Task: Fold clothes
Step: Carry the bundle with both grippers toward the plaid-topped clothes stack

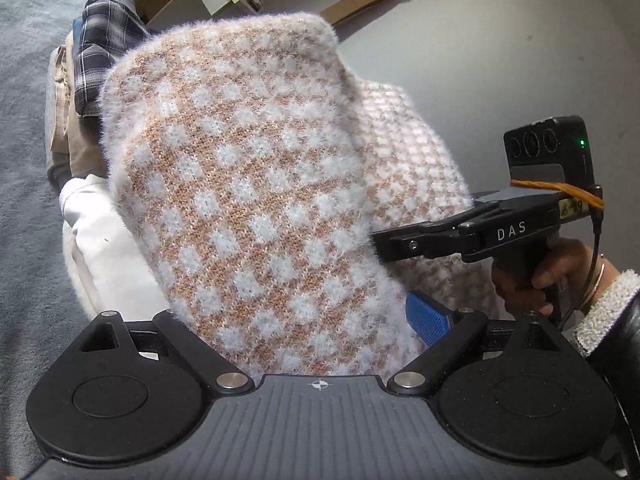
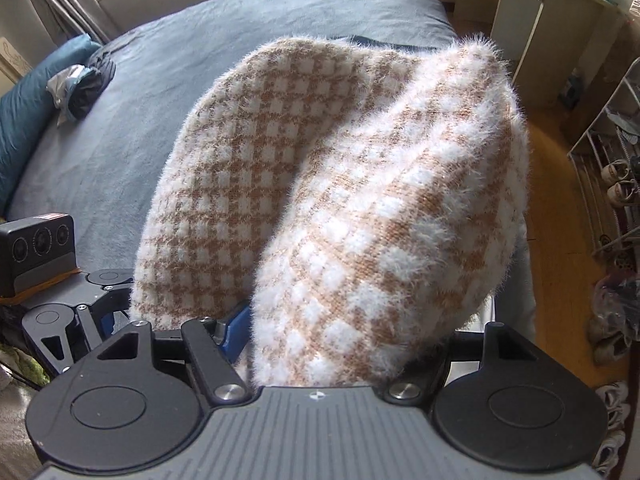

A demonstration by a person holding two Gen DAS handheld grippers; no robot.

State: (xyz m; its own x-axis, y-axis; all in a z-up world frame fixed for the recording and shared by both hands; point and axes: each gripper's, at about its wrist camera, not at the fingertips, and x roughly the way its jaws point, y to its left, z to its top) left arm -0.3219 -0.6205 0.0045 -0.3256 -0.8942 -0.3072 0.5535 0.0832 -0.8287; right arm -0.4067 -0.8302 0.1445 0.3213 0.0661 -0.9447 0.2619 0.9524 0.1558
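Observation:
A fluffy tan-and-white checked sweater (image 1: pixel 248 184), folded into a thick bundle, fills the left wrist view and hangs over the edge of the bed. My left gripper (image 1: pixel 300 316) has its jaws wide around the bundle's near end; one blue pad (image 1: pixel 430 320) shows against the knit, and the other finger is hidden. My right gripper (image 1: pixel 386 242) reaches in from the right, held by a hand (image 1: pixel 560 272). In the right wrist view the sweater (image 2: pixel 360 200) bulges up between the fingers of the right gripper (image 2: pixel 340 344), which is shut on it. The left gripper (image 2: pixel 116 296) grips its left side.
A pile of folded clothes lies left of the sweater: a plaid shirt (image 1: pixel 104 40), beige trousers (image 1: pixel 64 120), a white garment (image 1: pixel 96 236). The grey-blue bed (image 2: pixel 140 112) carries a blue pillow (image 2: pixel 24 112) and a crumpled dark item (image 2: pixel 84 88). A shoe rack (image 2: pixel 612 176) stands at right.

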